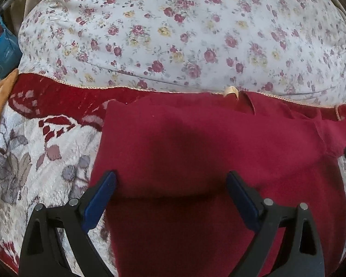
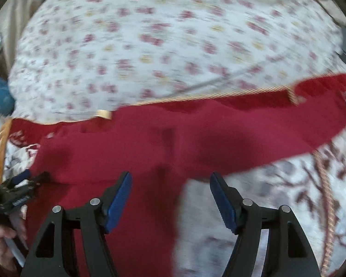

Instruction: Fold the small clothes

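A dark red garment [image 1: 196, 150] lies spread flat on a patterned blanket [image 1: 34, 173], with a small tan label [image 1: 230, 91] at its far edge. My left gripper [image 1: 170, 180] is open just above the garment's near left part, holding nothing. In the right wrist view the same garment [image 2: 150, 147] stretches across the frame, one part running out to the right. My right gripper [image 2: 170, 182] is open above the garment's near right edge, holding nothing. The left gripper [image 2: 23, 184] shows at that view's left edge.
A large floral pillow [image 1: 184, 30] lies just beyond the garment. The blanket has a red border with corded trim [image 2: 219, 95]. An orange cloth [image 1: 0, 106] and blue items [image 1: 4, 50] sit at the far left. The right wrist view is motion-blurred.
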Motion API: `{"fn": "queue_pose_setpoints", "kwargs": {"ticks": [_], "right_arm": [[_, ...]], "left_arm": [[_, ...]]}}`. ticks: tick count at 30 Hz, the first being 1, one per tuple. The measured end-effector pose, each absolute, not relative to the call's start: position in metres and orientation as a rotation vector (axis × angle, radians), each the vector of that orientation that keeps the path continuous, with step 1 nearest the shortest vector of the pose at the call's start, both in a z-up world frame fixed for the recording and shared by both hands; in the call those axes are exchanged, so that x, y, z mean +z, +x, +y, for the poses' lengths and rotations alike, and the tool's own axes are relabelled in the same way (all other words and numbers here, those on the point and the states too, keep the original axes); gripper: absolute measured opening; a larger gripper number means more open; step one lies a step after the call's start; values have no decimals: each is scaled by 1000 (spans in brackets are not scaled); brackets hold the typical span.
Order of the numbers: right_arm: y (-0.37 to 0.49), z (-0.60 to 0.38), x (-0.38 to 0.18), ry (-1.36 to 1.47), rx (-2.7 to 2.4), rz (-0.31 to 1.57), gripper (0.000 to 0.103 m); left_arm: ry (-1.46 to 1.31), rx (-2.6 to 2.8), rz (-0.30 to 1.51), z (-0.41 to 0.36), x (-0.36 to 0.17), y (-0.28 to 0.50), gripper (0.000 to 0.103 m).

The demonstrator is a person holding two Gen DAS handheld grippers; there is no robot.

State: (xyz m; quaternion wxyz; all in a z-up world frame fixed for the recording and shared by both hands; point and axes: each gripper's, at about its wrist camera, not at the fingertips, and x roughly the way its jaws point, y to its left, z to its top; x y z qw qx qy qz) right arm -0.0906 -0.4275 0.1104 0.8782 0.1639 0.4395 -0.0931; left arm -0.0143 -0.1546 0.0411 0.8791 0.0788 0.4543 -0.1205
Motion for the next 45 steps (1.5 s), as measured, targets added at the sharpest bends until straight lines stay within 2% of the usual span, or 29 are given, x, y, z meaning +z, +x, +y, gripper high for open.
{"fn": "queue_pose_setpoints", "kwargs": {"ticks": [5,8,12,19,22,26,30,38,45], "right_arm": [[-54,-394,93,295,-150,940,74],[-40,-391,77,287,-171,973,62],[-32,-396,58,261,-222,1018,57],[-49,-404,74,260,-243,981,59],[-47,-408,63,266,-226,1032,59],[-71,-422,85,289,-219,974,62],[-104,-468,96,284,-342,930,76],[-173,-642,80,427,-778,887,76],[-182,-714,70,585,-877,772,76]], "left_arm": [[174,-250,951,-152,39,-10,95],[168,-253,959,-151,39,-7,95],[155,-254,966,-151,39,-5,95],[80,-246,938,-143,52,-4,95],[103,-233,977,-145,40,0,95],[173,-226,965,-152,37,-5,95],[155,-239,966,-149,41,-8,95],[74,-228,941,-139,52,-10,95],[63,-208,937,-137,49,-7,95]]}}
